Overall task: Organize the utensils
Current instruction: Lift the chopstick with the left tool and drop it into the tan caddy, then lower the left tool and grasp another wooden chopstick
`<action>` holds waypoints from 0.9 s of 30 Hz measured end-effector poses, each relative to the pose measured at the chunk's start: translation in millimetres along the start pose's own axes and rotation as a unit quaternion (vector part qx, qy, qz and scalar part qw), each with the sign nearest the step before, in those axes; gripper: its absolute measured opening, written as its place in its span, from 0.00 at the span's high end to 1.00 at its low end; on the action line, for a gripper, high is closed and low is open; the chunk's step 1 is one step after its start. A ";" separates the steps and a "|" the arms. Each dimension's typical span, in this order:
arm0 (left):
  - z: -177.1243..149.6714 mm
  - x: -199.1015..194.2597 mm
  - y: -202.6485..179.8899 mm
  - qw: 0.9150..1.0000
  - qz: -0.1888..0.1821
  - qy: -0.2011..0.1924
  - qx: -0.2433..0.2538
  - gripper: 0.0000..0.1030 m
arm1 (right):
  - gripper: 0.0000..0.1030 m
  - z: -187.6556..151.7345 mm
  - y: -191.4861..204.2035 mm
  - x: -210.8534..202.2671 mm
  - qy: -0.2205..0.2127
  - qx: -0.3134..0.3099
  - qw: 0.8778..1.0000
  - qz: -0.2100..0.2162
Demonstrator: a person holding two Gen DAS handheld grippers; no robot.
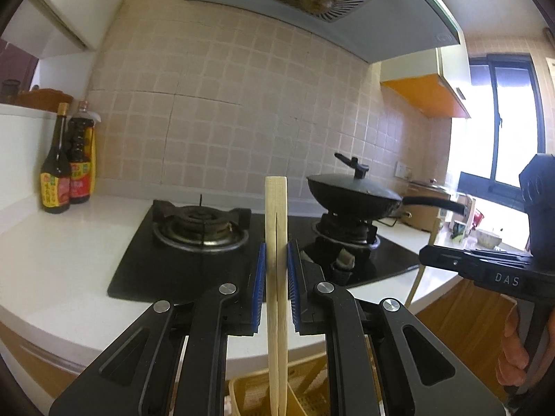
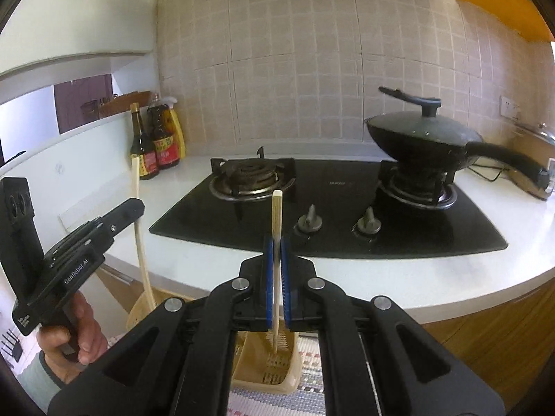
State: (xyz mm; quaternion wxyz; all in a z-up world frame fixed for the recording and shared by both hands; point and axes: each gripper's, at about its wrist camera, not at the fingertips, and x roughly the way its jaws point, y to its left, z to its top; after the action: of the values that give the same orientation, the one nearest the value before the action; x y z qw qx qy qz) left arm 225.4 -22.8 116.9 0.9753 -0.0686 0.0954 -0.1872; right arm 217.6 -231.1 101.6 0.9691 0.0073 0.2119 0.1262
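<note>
My left gripper point(image 1: 276, 253) is shut on a pair of pale wooden chopsticks point(image 1: 275, 208) that stand upright between its blue pads. Their lower ends reach down into a yellow slotted basket point(image 1: 249, 391) below the counter edge. My right gripper point(image 2: 276, 242) is shut on another thin wooden chopstick point(image 2: 276, 211), also upright, with its lower tip inside the yellow basket point(image 2: 274, 367). The two grippers are side by side in front of the stove. In the right wrist view the left gripper point(image 2: 128, 209) shows at the left with its chopsticks point(image 2: 140, 239).
A black gas hob point(image 2: 329, 239) lies in the white counter point(image 2: 416, 280), with a lidded black wok point(image 2: 423, 138) on its right burner. Sauce bottles point(image 1: 66, 170) stand at the back left. A striped mat point(image 2: 312, 357) lies on the floor. A hand point(image 2: 83, 332) grips the left tool.
</note>
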 end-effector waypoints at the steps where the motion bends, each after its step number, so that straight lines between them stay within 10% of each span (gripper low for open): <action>1: -2.0 -0.9 0.4 1.000 -0.002 0.003 -0.001 0.89 | 0.97 -2.2 0.1 -0.4 0.003 0.001 1.000 0.003; 6: -7.5 -17.4 3.7 1.000 -0.020 0.017 -0.010 0.51 | 0.92 -12.3 -0.5 -6.5 0.029 0.015 0.999 0.022; 9: -7.4 -36.3 3.4 0.999 -0.033 0.024 -0.013 0.47 | 0.83 -19.6 2.8 -20.1 0.037 0.018 0.999 0.024; 12: -6.0 -60.3 5.6 0.998 -0.042 0.030 -0.023 0.40 | 0.48 -28.3 6.1 -35.5 0.038 0.027 0.998 0.031; 27: -28.5 -149.7 -1.4 0.989 -0.034 0.145 -0.006 0.40 | 0.47 -80.7 53.3 -102.5 0.094 0.016 0.995 0.027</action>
State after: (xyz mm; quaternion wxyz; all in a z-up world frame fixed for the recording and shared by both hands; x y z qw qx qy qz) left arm 82.4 29.6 113.4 0.9437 -0.0497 0.2344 -0.2279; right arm 81.5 -208.1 73.7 0.9409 0.0164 0.3036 0.1495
